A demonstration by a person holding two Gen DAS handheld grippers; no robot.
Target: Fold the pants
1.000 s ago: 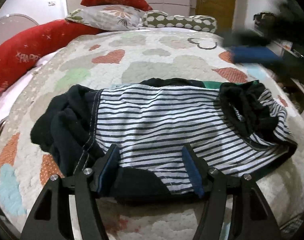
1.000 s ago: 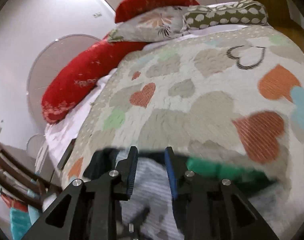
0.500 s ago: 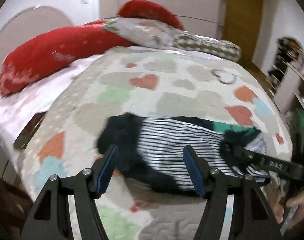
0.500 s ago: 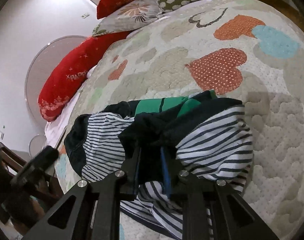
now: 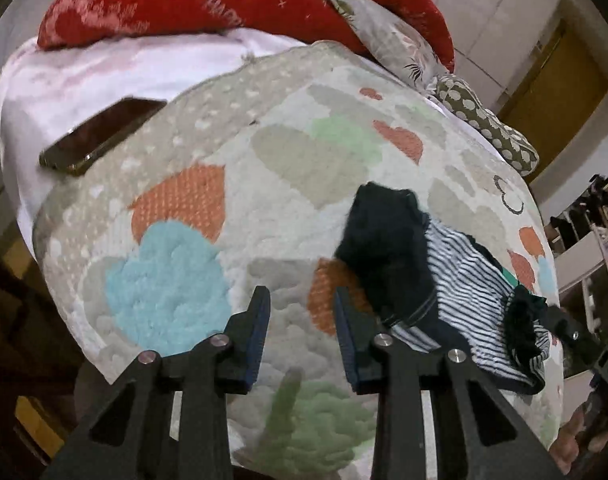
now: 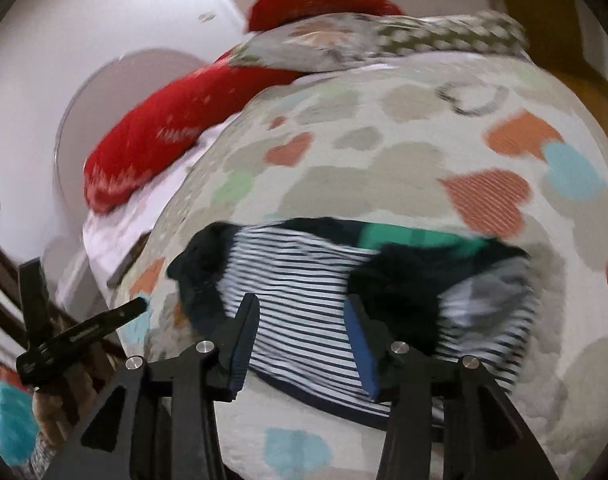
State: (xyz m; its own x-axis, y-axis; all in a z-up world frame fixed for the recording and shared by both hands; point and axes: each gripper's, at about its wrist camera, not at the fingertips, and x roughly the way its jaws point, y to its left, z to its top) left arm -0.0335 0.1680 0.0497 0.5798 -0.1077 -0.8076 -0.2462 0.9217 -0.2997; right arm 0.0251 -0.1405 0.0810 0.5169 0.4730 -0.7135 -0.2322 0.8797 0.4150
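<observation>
The striped navy-and-white pants (image 5: 460,284) lie in a folded bundle on the heart-patterned quilt (image 5: 304,160), with dark fabric bunched at both ends and green fabric under the far edge (image 6: 404,236). My left gripper (image 5: 301,320) is open and empty, off the bundle's left end, above bare quilt. My right gripper (image 6: 299,328) is open and empty, just in front of the bundle's (image 6: 304,288) near edge. The left gripper (image 6: 83,332) shows at the left of the right wrist view.
A phone (image 5: 99,136) lies at the quilt's left edge on the white sheet. Red pillows (image 5: 183,4) and patterned pillows (image 6: 384,40) line the far end. A wooden chair (image 6: 7,280) stands left of the bed; shelves (image 5: 592,232) stand right.
My right gripper let go of the dark fabric, opened and pulled back. My left gripper swung left, off the pants, over bare quilt near the bed's corner.
</observation>
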